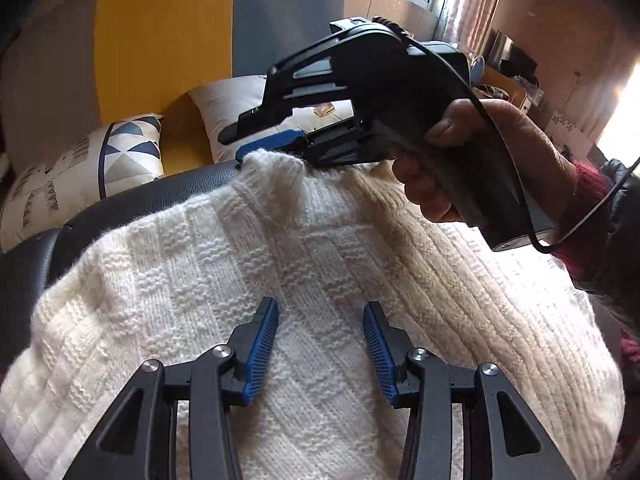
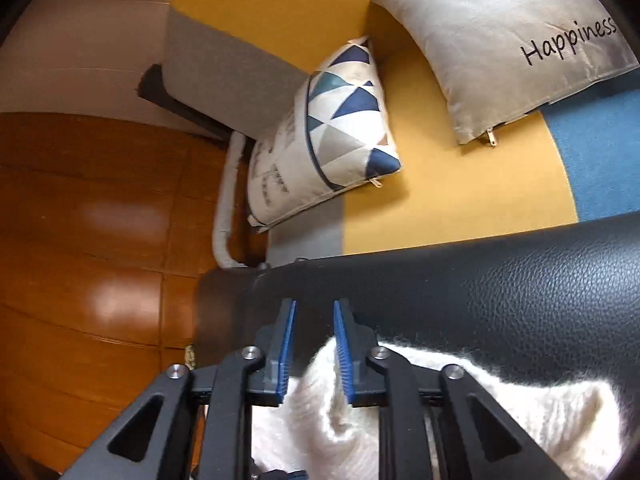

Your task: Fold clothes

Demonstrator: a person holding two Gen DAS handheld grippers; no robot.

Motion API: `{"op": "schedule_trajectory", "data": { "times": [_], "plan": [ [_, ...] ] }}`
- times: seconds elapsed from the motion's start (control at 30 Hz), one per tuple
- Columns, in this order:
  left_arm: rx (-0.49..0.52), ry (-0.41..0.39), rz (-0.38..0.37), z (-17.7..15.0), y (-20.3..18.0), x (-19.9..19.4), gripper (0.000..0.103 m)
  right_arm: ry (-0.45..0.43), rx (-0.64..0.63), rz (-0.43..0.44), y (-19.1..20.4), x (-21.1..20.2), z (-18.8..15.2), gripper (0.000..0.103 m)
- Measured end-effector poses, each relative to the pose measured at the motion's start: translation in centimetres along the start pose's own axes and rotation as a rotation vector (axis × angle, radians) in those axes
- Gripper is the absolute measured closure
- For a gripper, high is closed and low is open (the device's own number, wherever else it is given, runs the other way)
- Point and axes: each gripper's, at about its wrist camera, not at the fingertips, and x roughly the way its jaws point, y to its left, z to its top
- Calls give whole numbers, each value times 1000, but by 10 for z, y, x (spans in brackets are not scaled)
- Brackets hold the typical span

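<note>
- Left wrist view: the white knit sweater [image 1: 312, 280] lies spread over a black leather seat [image 1: 36, 264], and everything below is placed relative to that sweater.
- The left gripper [image 1: 321, 340] hovers above the sweater's middle, its 2 blue pads set wide with nothing between them.
- At the sweater's far edge, the right gripper [image 1: 256, 142], held by a hand [image 1: 472, 160], lifts a small peak of knit; the fingers look nearly together there.
- Judgement: for a clean fold, the left gripper should pin or take the near cloth while the far edge is carried over, keeping the knit flat.
- Right wrist view: the right gripper [image 2: 314, 344] has its pads narrow, with a tuft of sweater [image 2: 520, 412] pinched low between them.
- Beyond the sweater lie the seat [image 2: 500, 280] and 2 cushions [image 2: 336, 136].
- Judgement: the bite looks shallow, so lift slowly.
</note>
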Motion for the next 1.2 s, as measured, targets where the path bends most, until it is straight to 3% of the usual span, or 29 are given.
{"op": "schedule_trajectory", "data": {
  "times": [0.07, 0.23, 0.37, 0.47, 0.53, 0.6, 0.63, 0.73, 0.8, 0.83, 0.87, 0.97, 1.07, 1.2],
  "plan": [
    [-35, 1, -21, 3, 2, -5, 57, -19, -55, -12, 11, -12, -5, 78],
    [-124, -69, -64, 21, 26, -21, 57, -48, -119, 37, 12, -62, -21, 78],
    [-162, -100, -104, 48, 34, -15, 57, -49, -87, -23, -5, -91, -39, 77],
    [-155, -77, -123, 65, 29, 1, 57, -36, -34, -83, -29, -105, -51, 76],
    [-163, -42, -89, 74, 30, 20, 58, -28, -3, -105, -44, -105, -54, 76],
    [-218, 0, -2, 71, 40, 36, 58, -71, 9, -172, -56, -109, -57, 94],
    [-245, 3, 14, 69, 46, 41, 64, -95, 36, -163, -62, -112, -59, 99],
    [-266, -21, 16, 64, 51, 40, 65, -128, 65, -104, -71, -115, -65, 99],
    [-279, -20, 20, 65, 52, 39, 65, -150, 45, -85, -66, -120, -71, 92],
    [-295, -22, 16, 65, 53, 36, 64, -179, 29, -67, -61, -128, -77, 79],
    [-313, -36, 20, 66, 53, 30, 64, -214, 12, -40, -57, -139, -85, 74],
    [-332, -90, 9, 63, 45, 5, 60, -328, -13, 10, -54, -189, -121, 74],
    [-314, -114, -31, 48, 24, -19, 53, -453, 40, -17, -71, -255, -170, 74],
    [-281, -88, -84, 20, -10, -37, 53, -666, 219, -146, -116, -368, -252, 74]
  ]
}}
